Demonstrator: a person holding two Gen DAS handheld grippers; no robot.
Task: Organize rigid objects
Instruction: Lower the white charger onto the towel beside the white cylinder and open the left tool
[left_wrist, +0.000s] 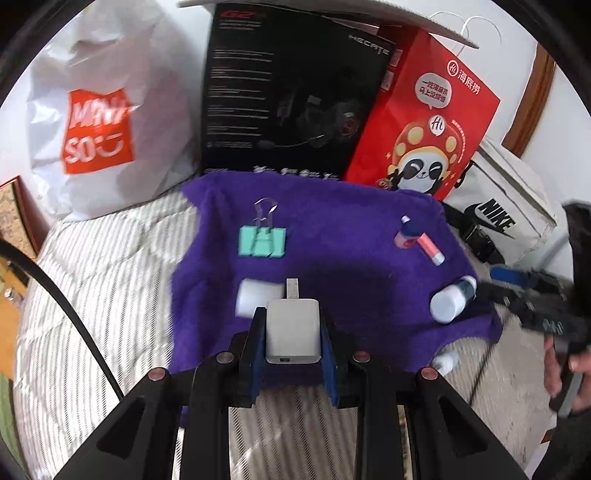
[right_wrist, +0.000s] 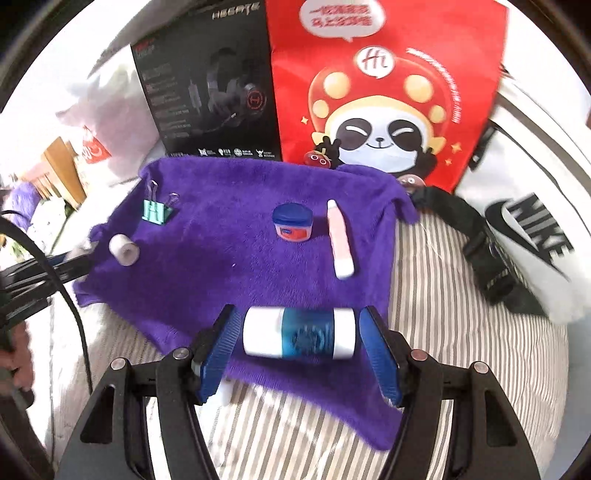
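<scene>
Meanwhile, left gripper (left_wrist: 293, 325) clamped on white charger (left_wrist: 293, 328) above purple towel (left_wrist: 332, 236), right gripper (right_wrist: 299, 339) spread around blue-and-white bottle (right_wrist: 299, 332), pads apparently not pressing.

White tape roll (left_wrist: 255, 297) partly hidden behind charger (left_wrist: 293, 330); right claw (left_wrist: 532, 299) motion-blurred, edge-cropped.

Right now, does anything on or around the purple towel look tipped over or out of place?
Yes. The blue and white bottle lies on its side near the purple towel's front edge, inside the open right claw. A small white item sits off the towel on the striped bedding; too blurred to identify.
</scene>
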